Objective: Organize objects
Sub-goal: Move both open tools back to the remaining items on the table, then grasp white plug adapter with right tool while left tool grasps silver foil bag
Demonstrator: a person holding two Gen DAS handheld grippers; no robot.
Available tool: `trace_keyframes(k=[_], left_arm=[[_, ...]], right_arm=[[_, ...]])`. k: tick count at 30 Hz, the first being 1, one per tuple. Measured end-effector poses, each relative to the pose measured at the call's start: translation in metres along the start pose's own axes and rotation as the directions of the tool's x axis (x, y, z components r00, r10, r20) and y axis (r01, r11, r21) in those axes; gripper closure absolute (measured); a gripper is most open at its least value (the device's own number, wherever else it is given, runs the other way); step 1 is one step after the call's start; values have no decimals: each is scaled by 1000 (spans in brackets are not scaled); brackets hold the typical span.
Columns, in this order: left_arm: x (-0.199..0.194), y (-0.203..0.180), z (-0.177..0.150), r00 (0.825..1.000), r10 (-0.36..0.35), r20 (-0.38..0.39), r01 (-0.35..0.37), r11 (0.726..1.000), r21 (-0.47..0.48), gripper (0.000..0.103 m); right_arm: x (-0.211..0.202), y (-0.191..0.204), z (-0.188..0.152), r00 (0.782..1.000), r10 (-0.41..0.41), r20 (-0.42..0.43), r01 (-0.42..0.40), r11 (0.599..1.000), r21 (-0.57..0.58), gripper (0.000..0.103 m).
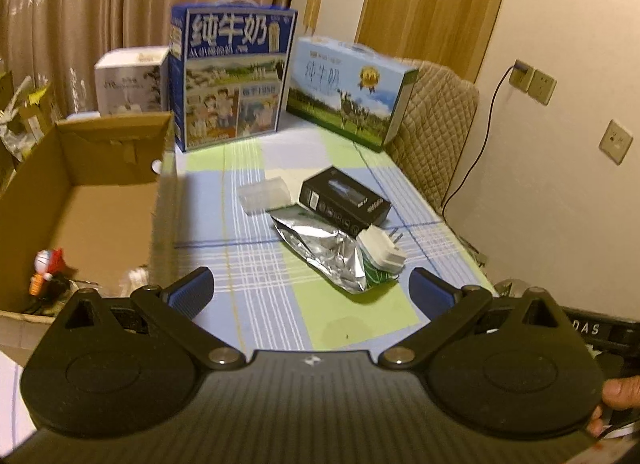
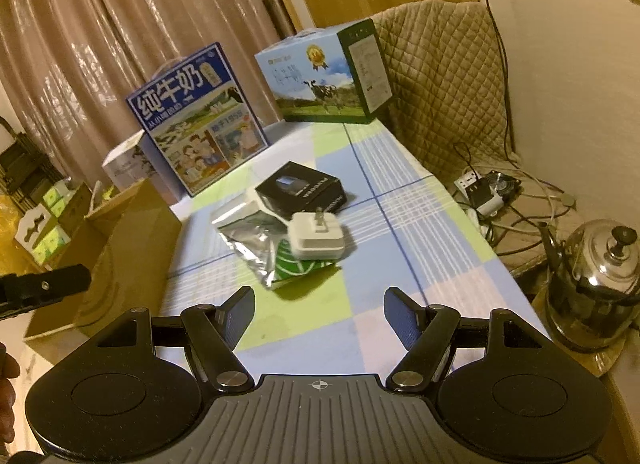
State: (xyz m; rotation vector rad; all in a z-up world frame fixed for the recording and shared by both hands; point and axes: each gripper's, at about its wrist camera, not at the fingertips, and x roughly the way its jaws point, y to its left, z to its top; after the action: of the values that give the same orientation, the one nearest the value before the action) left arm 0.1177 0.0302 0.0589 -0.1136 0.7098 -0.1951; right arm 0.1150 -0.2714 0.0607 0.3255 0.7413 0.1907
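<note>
Hovering over the checked blue-and-green bench, the left hand-held gripper and the right hand-held gripper both gape wide, grasping nothing. Ahead, a white plug adapter lies on a crumpled silver foil pouch, touching a black rectangular carton. An open brown cardboard box sits at the bench's left edge.

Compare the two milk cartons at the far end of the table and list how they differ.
The dark blue milk carton stands tall and upright, while the light blue milk carton is lower and wider. The dark blue milk carton carries big white characters and cartoon people; the light blue milk carton shows a cow on grass and a medal badge. Both sit at the far end of the checked tablecloth and have top handles.
</note>
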Motion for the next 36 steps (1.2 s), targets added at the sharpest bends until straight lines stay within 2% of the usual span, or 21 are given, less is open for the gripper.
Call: trace_keyframes(k=[9,18,24,31,33,36], left_arm=[[78,-1,-4,997,40,-64,-39,999,7,1],[146,1,-16,991,67,-117,-62,997,46,1],[168,1,-21,986,76,-150,-66,995,74,1],[173,-2,-11,987,36,-154,-23,996,84,1],[173,-2,-9,987,30,-156,-17,996,85,1],[171,1,-6,988,45,-150,-32,996,87,1]], right_arm=[[70,-26,22,999,12,-53,-14,999,-32,34],[138,-27,39,991,85,-105,-90,995,-37,34],[181,-22,49,980,123,-159,-132,990,-48,34],[218,-24,54,970,119,-213,-137,988,-73,34],[220,-24,53,972,95,-213,-120,987,-109,41],[219,-26,54,983,34,-179,-59,989,-137,41]])
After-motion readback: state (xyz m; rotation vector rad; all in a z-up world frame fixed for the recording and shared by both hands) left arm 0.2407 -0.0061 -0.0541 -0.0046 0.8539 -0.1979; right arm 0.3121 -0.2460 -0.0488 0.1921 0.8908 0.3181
